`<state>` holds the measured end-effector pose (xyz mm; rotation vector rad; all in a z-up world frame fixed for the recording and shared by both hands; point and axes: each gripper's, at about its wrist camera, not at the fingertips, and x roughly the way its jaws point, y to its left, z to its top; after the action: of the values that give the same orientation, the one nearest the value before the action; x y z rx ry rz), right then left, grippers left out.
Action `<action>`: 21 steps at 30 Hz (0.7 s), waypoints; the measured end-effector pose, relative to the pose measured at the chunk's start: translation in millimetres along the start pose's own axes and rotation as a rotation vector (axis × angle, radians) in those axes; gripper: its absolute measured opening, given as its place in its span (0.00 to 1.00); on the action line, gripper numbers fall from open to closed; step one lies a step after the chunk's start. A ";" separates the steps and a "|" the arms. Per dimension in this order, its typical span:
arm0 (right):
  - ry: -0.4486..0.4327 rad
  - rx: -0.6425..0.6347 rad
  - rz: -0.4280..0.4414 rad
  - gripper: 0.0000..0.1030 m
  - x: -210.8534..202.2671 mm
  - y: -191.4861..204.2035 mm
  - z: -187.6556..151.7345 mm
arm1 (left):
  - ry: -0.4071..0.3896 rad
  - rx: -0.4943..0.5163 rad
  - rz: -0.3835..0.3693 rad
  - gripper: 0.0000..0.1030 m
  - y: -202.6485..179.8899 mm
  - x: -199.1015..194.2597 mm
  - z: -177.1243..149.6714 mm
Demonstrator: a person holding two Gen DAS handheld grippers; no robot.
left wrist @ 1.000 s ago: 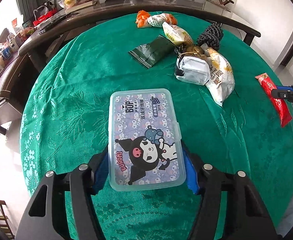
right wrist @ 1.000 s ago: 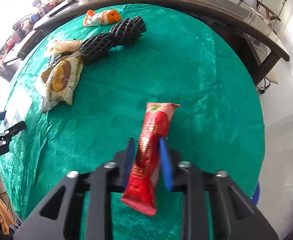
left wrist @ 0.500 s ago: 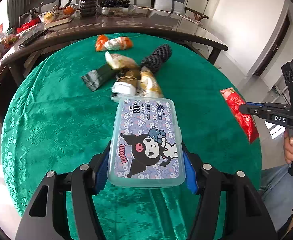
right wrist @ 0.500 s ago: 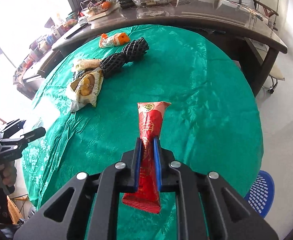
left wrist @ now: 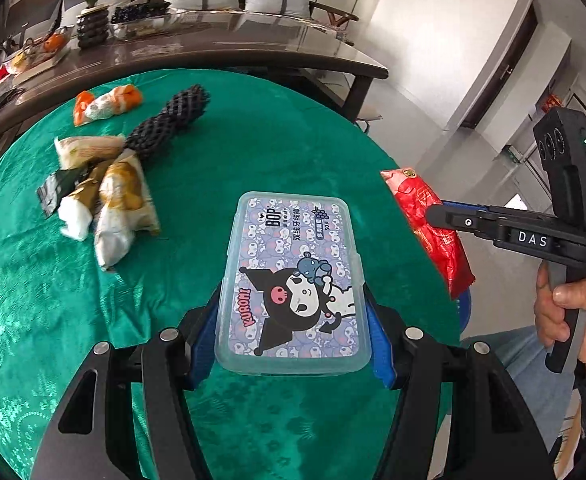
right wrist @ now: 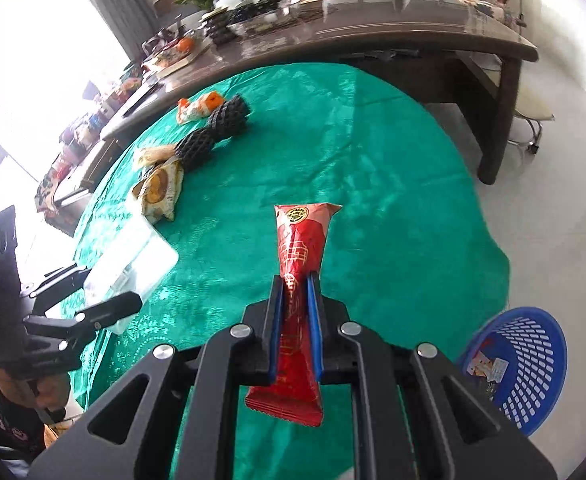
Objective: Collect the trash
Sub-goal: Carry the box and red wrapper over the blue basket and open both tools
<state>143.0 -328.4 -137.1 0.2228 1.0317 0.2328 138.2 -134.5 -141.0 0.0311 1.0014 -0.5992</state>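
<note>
Left gripper (left wrist: 293, 340) is clamped w/ its blue pads on the long sides of a clear plastic box (left wrist: 293, 280), held up above the green tabletop (left wrist: 253, 152). Box is rectangular w/ rounded corners, translucent walls, lid covered in a pale purple print: black-hooded cartoon character, small blue figure on top, "KUROMI" in pink along one edge, "BOP" plus Chinese text near the far end. From the right wrist view the same box (right wrist: 129, 256) looks whitish and see-through, sitting between the left gripper's black fingers at the tabletop's left side. Right gripper (right wrist: 295, 320) is closed narrow on a red wrapper (right wrist: 301, 252): long, flat, shiny foil pouch w/ gold line pattern and a round gold emblem near its far, wider end; crimped bottom edge hangs below the pads. The wrapper is pinched roughly mid-length and is off the cloth; in the left wrist view it (left wrist: 429, 224) shows at the tabletop's right edge, held by the right gripper (left wrist: 433, 214). Other trash lies on the far-left part of the cloth: black mesh sleeve (left wrist: 165, 124), orange-and-white wrapper (left wrist: 109, 102), a cluster of yellowish snack bags (left wrist: 121, 200) w/ a dark green packet (left wrist: 57, 192) touching them. A blue perforated basket (right wrist: 521, 364) stands on the floor just beside the tabletop, lower right, w/ some paper scraps inside. A long brown counter (left wrist: 213, 52) runs behind.
</note>
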 end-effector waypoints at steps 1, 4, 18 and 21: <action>-0.008 0.012 -0.006 0.11 -4.8 -7.4 -1.1 | 0.002 0.009 -0.012 0.59 -8.1 3.6 2.9; -0.034 0.053 -0.044 0.11 -24.2 -36.6 -6.1 | 0.013 0.047 -0.059 0.59 -41.8 17.7 13.9; -0.063 0.326 -0.265 0.11 -81.2 -223.5 -71.8 | 0.131 0.202 -0.226 0.59 -214.7 122.9 42.4; -0.055 0.378 -0.280 0.11 -80.9 -254.7 -85.8 | 0.164 0.210 -0.241 0.59 -241.7 152.2 43.6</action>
<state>50.7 -588.7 -187.3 0.4192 1.0344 -0.2242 114.6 -419.9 -179.5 0.1488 1.1056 -0.9336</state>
